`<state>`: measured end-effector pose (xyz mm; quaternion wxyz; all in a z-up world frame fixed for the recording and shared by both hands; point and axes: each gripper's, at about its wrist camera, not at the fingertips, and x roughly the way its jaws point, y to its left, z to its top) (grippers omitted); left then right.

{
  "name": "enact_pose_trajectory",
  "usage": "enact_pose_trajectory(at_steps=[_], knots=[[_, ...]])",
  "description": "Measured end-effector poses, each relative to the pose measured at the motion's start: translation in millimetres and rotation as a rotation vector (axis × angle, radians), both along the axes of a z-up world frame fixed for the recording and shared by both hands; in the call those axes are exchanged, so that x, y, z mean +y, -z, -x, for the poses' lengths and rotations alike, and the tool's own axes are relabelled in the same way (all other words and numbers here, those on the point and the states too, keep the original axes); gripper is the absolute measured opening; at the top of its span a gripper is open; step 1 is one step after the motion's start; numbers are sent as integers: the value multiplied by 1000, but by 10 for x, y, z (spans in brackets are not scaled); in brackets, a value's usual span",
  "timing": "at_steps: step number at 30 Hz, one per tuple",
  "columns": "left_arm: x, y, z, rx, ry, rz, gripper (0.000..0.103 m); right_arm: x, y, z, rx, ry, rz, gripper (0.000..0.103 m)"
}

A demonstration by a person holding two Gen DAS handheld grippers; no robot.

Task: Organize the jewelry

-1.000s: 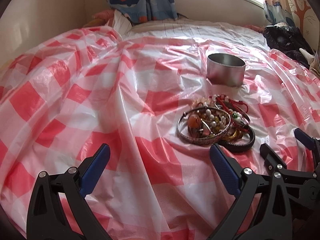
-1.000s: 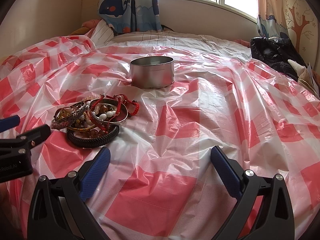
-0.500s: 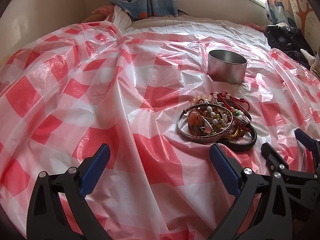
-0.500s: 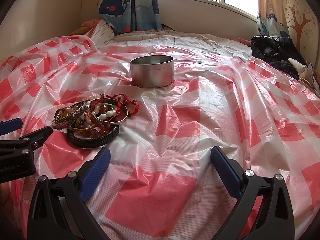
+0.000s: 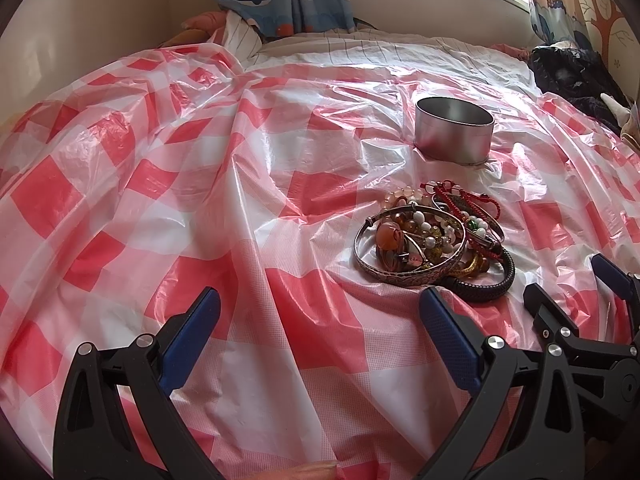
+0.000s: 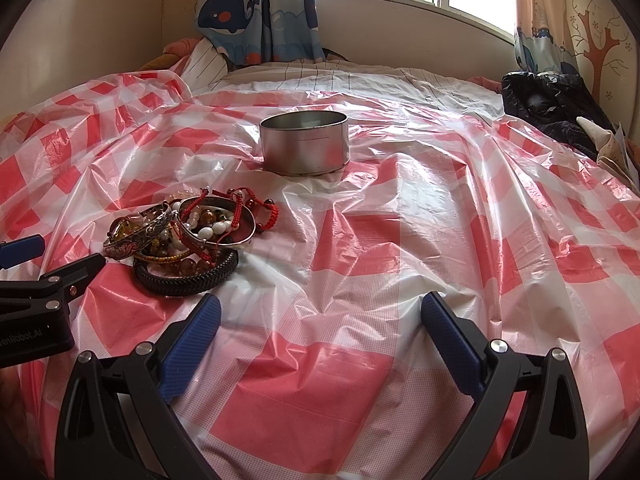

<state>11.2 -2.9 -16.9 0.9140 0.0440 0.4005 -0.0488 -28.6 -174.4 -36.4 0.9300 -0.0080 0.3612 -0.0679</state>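
Observation:
A heap of bracelets (image 5: 434,242) (image 6: 184,240) lies on the red-and-white checked plastic sheet (image 5: 200,184): silver bangles, bead strings, red cords and a black braided band (image 6: 186,276). Behind the heap stands a round metal tin (image 5: 454,130) (image 6: 304,146), open at the top and empty as far as I see. My left gripper (image 5: 320,320) is open, just short and left of the heap. My right gripper (image 6: 320,320) is open too, to the right of the heap, over bare sheet. Each gripper shows at the edge of the other's view, the left one (image 6: 48,248) and the right one (image 5: 576,284).
The sheet covers a bed and is creased, with a raised fold at the far left. Whale-print curtains (image 6: 256,8) hang at the back under a window. A dark bundle of cloth (image 6: 548,100) lies at the far right by the wall.
The left view has tilted down and drawn slightly closer to the heap. The right gripper has hardly moved. Both stay open.

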Motion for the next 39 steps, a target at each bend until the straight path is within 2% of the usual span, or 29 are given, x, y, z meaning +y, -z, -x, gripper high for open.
enact_pose_trajectory(at_steps=[4,9,18,39], knots=[[-1,-4,3,-4,-2,-1,96,0,0,0,0,0,0,96],[-84,-80,92,-92,16,-73,96,1,-2,-3,0,0,0,96],[-72,-66,52,-53,27,-46,96,0,-1,0,1,0,0,96],[-75,-41,39,-46,24,-54,96,-1,-1,0,1,0,1,96]])
